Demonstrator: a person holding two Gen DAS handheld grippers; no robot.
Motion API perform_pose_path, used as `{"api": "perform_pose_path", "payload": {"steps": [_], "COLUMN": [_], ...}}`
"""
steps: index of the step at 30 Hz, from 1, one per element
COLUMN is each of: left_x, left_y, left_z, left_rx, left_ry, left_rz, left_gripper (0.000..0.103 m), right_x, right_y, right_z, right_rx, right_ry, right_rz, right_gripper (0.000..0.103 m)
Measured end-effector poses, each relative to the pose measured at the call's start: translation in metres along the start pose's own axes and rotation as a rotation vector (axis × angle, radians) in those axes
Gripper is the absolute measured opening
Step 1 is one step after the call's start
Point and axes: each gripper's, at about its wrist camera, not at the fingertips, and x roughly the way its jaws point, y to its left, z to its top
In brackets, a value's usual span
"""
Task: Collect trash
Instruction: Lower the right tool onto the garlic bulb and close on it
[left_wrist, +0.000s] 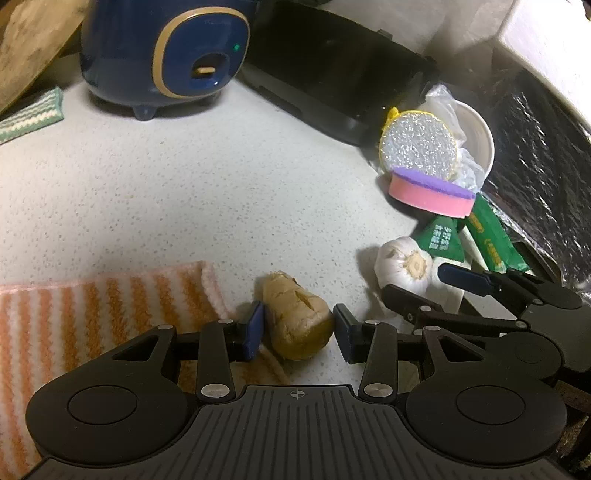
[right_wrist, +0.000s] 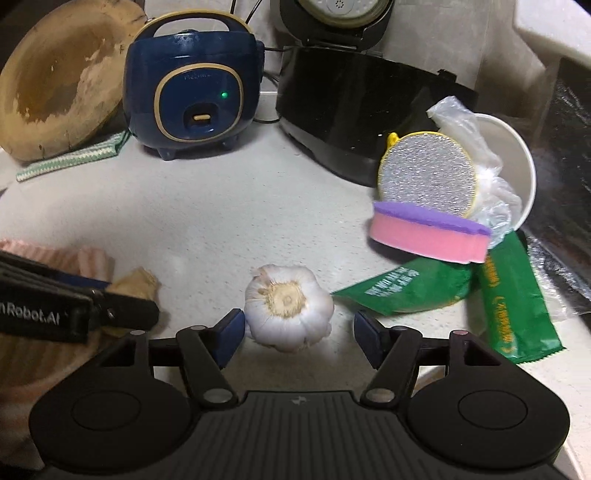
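Left tongs (left_wrist: 298, 328) are sitting low over the speckled desk (left_wrist: 184, 192), pads pressing either side of a tan ginger piece (left_wrist: 295, 317), gripping it. Striped orange cloth (left_wrist: 92, 317) is lying just to their left. Right tongs (right_wrist: 299, 334) are hanging open around a garlic bulb (right_wrist: 290, 308); blue pads are standing apart from it on both sides, bulb resting on the desk. Green wrappers (right_wrist: 509, 306) are lying just right of the right tongs, under a pink sponge (right_wrist: 428, 236). Ahead, well apart: navy cooker (right_wrist: 195, 88), white cup (right_wrist: 517, 166) holding crumpled plastic.
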Motion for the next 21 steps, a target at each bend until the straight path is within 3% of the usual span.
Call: {"api": "perform_pose_path", "payload": {"steps": [7,13,19,21], "left_x": [0.000,0.001,0.002,0.002], "left_y": [-0.002,-0.006,-0.004,-0.005], "left_z": [0.000,-0.002,-0.001,0.000], "left_rx": [0.019,0.060,0.071,0.083], "left_ry": [0.003,0.005,0.005,0.006], "left_rz": [0.003,0.012,-0.002,-0.004], "left_gripper": [0.046,0.046,0.045,0.045], "right_x": [0.007,0.017,0.023,0.024], "right_y": [0.001,-0.017,-0.020,-0.016], "right_z": [0.005,0.008,0.013,0.013], "right_rx": [0.024,0.158,0.181,0.163], "right_ry": [0.013,0.031,0.029,0.040], "right_rz": [0.018,0.069,0.057,0.057], "right_gripper": [0.065,0.065,0.065,0.056]}}
